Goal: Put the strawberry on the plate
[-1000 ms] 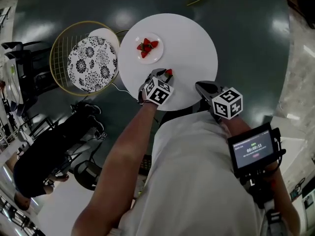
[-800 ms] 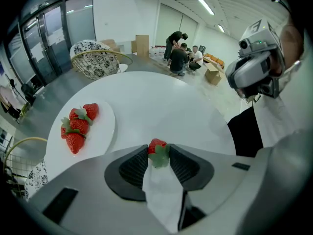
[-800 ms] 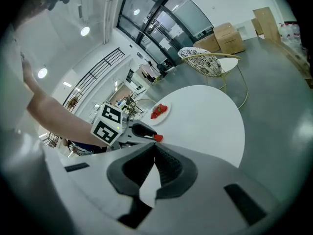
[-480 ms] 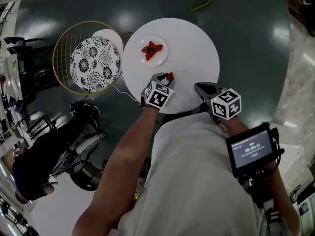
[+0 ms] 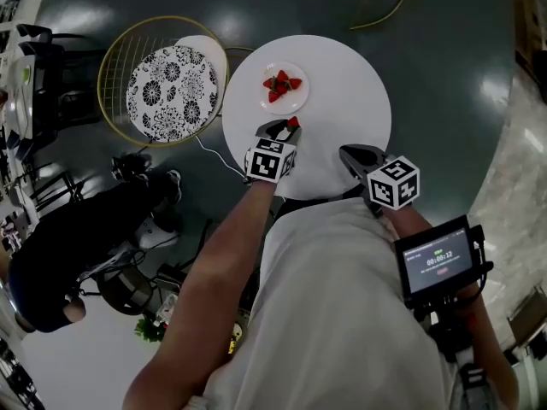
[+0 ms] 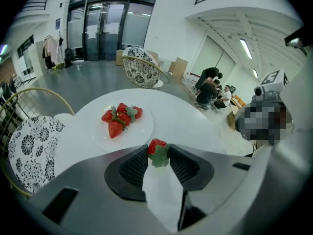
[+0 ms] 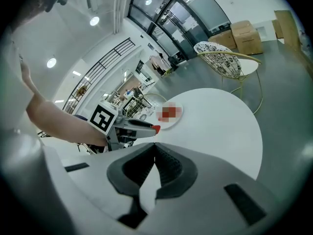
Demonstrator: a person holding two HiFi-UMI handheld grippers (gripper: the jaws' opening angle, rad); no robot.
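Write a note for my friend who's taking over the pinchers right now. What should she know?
Left gripper: shut on a strawberry, just short of the plate.
Right gripper: jaws together, empty, by the near edge of the white table.
Plate: already has a few strawberries on it.
Done: strawberry picked up.
Left to do: carry it forward over the plate, open the jaws, pull back.

Plate (image 5: 292,103) on table (image 5: 346,101), chair (image 5: 167,92) at left
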